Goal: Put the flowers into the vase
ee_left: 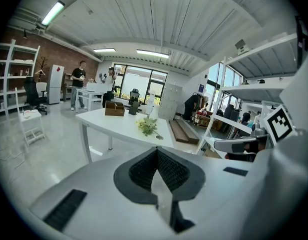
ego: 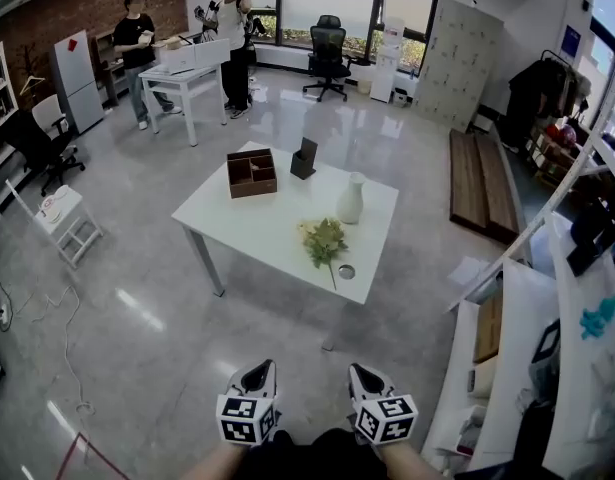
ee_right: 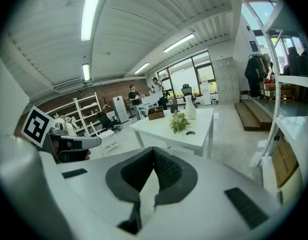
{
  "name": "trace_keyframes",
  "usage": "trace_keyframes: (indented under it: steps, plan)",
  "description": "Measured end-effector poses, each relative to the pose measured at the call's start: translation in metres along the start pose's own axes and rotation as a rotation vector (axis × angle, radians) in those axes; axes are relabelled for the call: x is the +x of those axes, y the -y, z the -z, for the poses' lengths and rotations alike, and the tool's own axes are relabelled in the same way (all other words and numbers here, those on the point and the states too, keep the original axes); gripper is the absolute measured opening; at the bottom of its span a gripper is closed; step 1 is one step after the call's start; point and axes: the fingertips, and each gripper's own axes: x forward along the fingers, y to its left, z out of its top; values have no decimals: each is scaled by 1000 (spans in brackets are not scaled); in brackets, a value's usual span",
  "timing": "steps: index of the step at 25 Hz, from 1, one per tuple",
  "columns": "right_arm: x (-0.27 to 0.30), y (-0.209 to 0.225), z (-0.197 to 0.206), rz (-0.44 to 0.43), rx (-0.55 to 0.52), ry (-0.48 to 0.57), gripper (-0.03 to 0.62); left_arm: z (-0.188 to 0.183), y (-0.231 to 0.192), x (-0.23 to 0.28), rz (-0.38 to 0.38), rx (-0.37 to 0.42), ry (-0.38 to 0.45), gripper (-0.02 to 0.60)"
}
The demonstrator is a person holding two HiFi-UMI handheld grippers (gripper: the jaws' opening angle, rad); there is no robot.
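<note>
Lying on table (ego: 249, 226): flowers (ego: 325, 240), near side of vase (ego: 351, 199)
Left gripper (ego: 257, 374): closed, empty
Right gripper (ego: 365, 377): closed, empty

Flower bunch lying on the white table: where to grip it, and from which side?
Take the flowers by the thin bare stem, probably from above on the near side of the table: the bunch lies flat, stem trailing toward the camera, blooms bushy toward the vase.

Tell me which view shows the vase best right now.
Head view: the white vase stands upright and unblocked on the table, just beyond the flowers, seen from above. Both gripper views show only a small, distant vase.
</note>
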Motion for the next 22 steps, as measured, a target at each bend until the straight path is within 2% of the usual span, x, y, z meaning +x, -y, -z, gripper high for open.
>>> trace_keyframes:
  steps: [5, 11, 15, 22]
  plan:
    - [16, -3, -4, 25, 1, -10, 2, 0, -19, 13, 21, -13, -20, 3]
    - [50, 20, -19, 37, 3, -5, 2, -11, -30, 51, 23, -13, -25, 3]
    - [92, 32, -56, -1, -28, 31, 2, -38, -36, 92, -1, 3, -12, 3]
    - [171, 71, -133, -111, -61, 54, 2, -106, -38, 180, -72, 12, 14, 3]
